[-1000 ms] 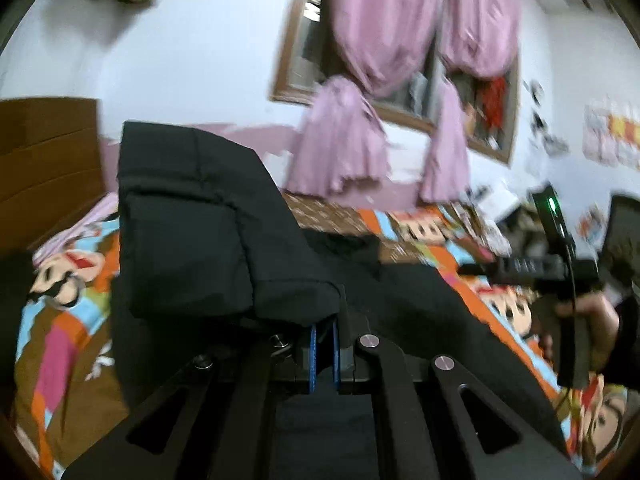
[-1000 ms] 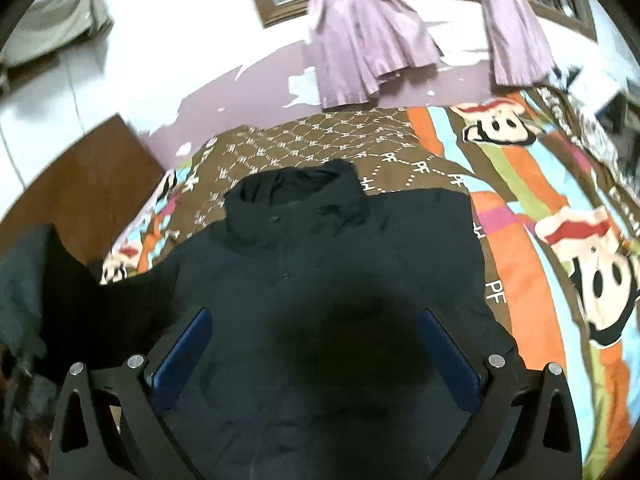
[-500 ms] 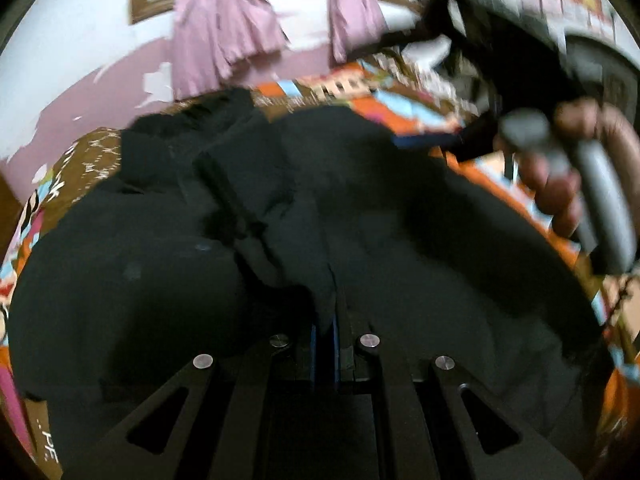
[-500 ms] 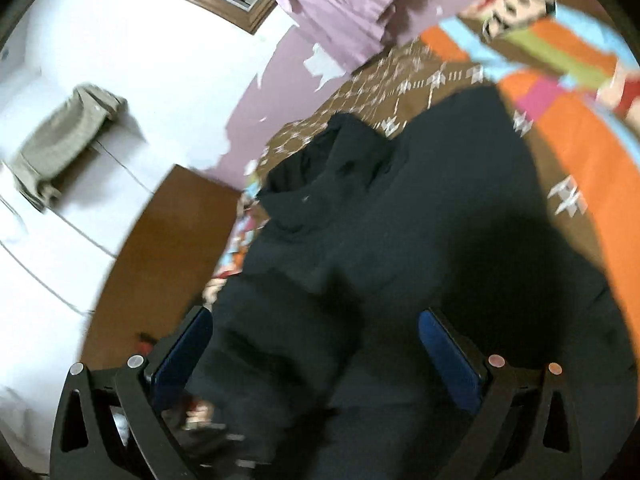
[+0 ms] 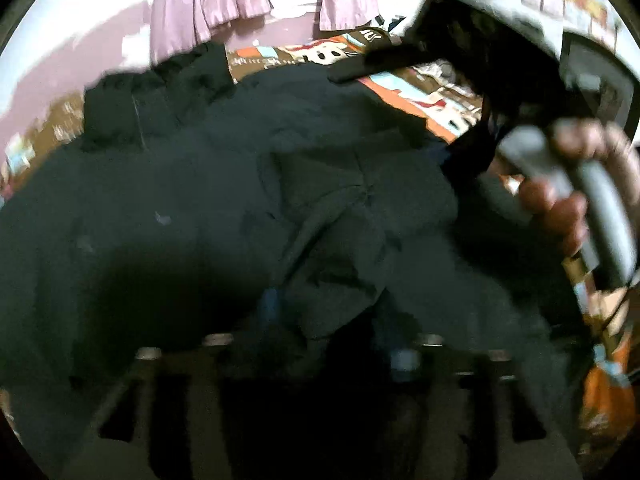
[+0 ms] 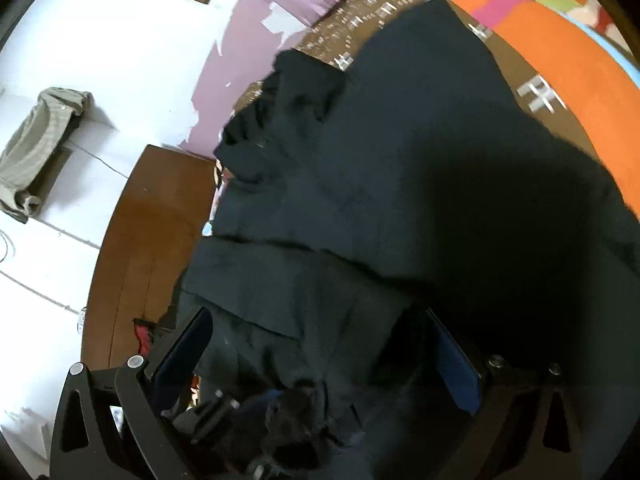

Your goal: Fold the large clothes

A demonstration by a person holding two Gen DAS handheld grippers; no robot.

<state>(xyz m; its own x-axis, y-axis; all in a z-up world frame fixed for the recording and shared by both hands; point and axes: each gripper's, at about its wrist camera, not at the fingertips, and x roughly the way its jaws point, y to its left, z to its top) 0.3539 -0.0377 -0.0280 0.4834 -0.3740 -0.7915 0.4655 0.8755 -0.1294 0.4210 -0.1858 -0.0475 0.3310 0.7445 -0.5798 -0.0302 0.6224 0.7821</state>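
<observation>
A large black jacket (image 5: pixel 168 208) lies spread on the bed, collar toward the far wall. One sleeve (image 5: pixel 340 248) is folded across its body. My left gripper (image 5: pixel 336 332) hangs low over that sleeve's end. Its jaws are opening: the blue pads (image 5: pixel 270 304) stand apart with the loose cuff lying between them, not pinched. My right gripper (image 6: pixel 320 356) is open wide just above the folded sleeve (image 6: pixel 280 292) and the jacket (image 6: pixel 420 152), with cloth under it but nothing clamped. In the left wrist view a hand (image 5: pixel 560 204) holds the right gripper's handle at the right.
The bed has a colourful cartoon bedspread (image 6: pixel 560 52). A wooden headboard (image 6: pixel 140 240) stands at the left, below a white wall with a bundled cloth (image 6: pixel 36 144) on a ledge. Purple curtains (image 5: pixel 208 4) hang behind the bed. Dark blurred hardware (image 6: pixel 240 420) sits below the right gripper.
The left gripper brought the lifted sleeve down onto the jacket's body, and its pads have parted from the cloth. The right gripper sank and rolled toward the jacket's headboard side, staying open.
</observation>
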